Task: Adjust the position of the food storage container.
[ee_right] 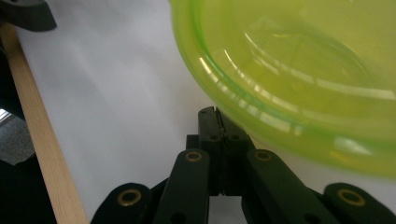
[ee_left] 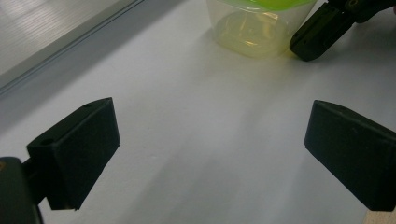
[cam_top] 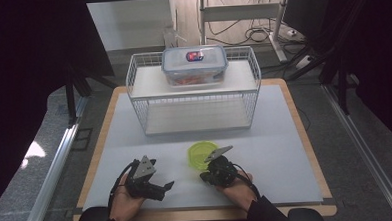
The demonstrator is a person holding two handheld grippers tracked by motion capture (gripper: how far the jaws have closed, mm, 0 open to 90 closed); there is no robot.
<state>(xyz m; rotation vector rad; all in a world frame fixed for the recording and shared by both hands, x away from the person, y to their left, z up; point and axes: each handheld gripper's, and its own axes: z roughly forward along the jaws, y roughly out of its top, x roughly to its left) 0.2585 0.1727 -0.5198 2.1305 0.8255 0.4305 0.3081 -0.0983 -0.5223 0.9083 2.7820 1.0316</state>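
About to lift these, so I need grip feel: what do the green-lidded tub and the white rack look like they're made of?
The green-lidded tub looks like glossy translucent plastic: light passes through its lid and pale walls, with bright highlights. The white rack looks like coated metal wire, a thin grid around flat matte shelves, probably rigid.

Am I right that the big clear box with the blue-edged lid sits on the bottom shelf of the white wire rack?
Not quite. The clear box with the blue-edged lid sits on the top shelf of the white wire rack, not the bottom one; the high view shows it.
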